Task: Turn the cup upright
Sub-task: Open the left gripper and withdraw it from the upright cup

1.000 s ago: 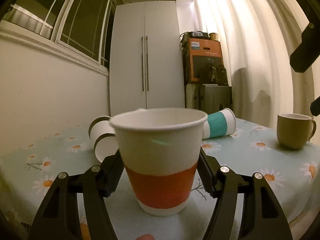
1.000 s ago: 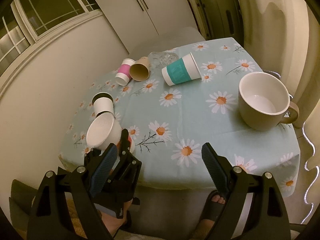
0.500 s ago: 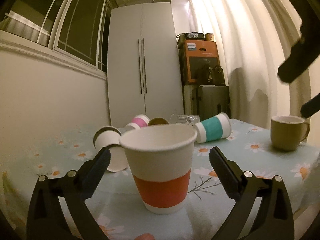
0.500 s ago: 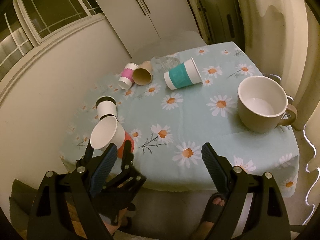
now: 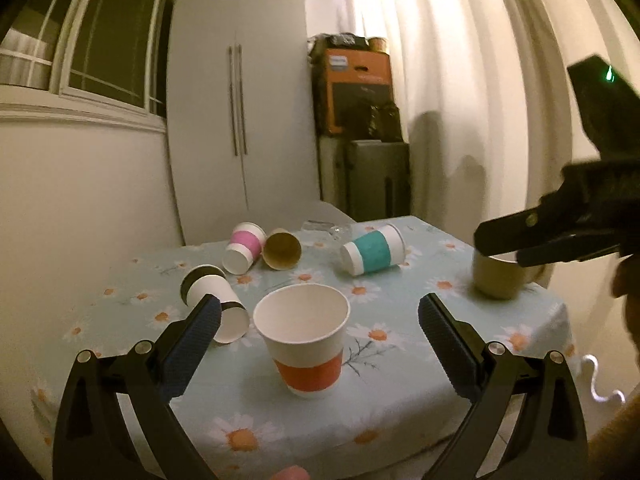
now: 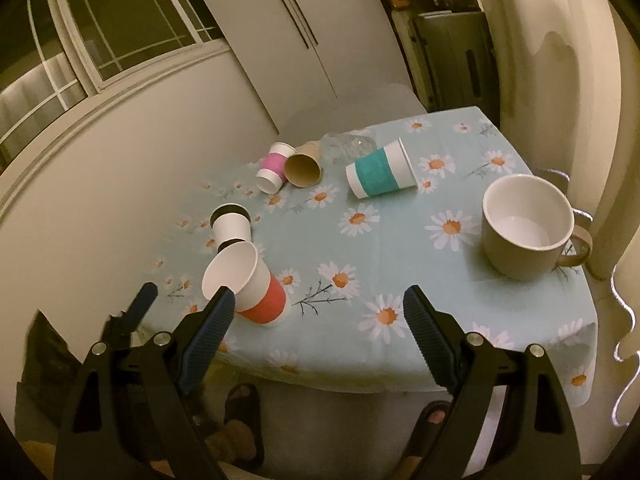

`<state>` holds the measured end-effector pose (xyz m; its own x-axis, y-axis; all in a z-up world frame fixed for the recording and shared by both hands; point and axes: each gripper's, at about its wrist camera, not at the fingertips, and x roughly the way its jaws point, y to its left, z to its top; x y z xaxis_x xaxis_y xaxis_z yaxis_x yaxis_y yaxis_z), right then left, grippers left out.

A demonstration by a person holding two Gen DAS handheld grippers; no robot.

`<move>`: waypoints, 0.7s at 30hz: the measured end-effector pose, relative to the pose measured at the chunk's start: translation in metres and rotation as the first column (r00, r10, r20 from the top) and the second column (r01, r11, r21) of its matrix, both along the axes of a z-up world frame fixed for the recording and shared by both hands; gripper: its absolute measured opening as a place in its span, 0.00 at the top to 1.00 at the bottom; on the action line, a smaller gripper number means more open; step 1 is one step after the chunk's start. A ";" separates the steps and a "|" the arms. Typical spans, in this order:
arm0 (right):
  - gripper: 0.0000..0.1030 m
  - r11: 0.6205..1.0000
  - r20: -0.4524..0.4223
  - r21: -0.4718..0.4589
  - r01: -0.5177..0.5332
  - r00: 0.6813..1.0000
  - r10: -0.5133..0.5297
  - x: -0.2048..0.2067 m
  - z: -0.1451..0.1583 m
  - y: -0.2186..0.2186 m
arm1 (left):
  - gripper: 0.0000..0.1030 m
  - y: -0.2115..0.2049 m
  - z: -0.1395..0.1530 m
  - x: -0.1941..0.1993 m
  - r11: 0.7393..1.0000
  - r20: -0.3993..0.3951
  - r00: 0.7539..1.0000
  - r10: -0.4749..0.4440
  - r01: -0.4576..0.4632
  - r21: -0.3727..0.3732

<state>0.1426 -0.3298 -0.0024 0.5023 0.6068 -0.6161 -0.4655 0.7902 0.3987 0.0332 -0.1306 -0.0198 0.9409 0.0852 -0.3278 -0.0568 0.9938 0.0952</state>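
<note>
Room: dim yellow light, a tall white two-door cabinet (image 5: 240,120) against the back wall, a cream curtain (image 5: 460,92) to the right.
Desk: covered by a pale blue daisy-print cloth (image 6: 400,256).
Task cup: the white paper cup with an orange band (image 5: 306,338) stands upright near the front edge, mouth up, touched by nothing.
Left gripper (image 5: 318,322): fingers spread wide, one on each side of the upright cup and clear of it.
Right gripper (image 6: 316,314): fingers spread apart, pinching nothing, held above the desk's front edge.
Other cups (all on their sides): a white one with a dark rim (image 5: 210,300) just left of the upright cup, a pink-banded one (image 5: 244,246) beside a plain brown one (image 5: 282,248), a teal-banded one (image 5: 374,248) further right.
Mug: a beige ceramic mug (image 6: 528,226), upright near the right edge.
</note>
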 end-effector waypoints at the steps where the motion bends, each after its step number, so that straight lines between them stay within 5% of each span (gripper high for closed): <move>1: 0.17 1.000 0.002 0.002 0.002 1.000 -0.002 0.000 0.000 0.000 | 0.06 0.001 0.004 -0.003 1.000 -0.015 1.000 -0.012 0.012 0.002; 21: 0.17 0.995 0.021 -0.092 -0.050 0.998 0.052 -0.030 -0.007 0.035 | 0.06 0.061 0.037 -0.041 0.997 -0.162 0.987 -0.016 0.003 -0.079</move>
<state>0.1123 -0.2950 -0.0090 0.4871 0.5735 -0.6587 -0.5142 0.7979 0.3144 -0.0078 -0.0698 0.0176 0.8753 0.0447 -0.4815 -0.0374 0.9990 0.0249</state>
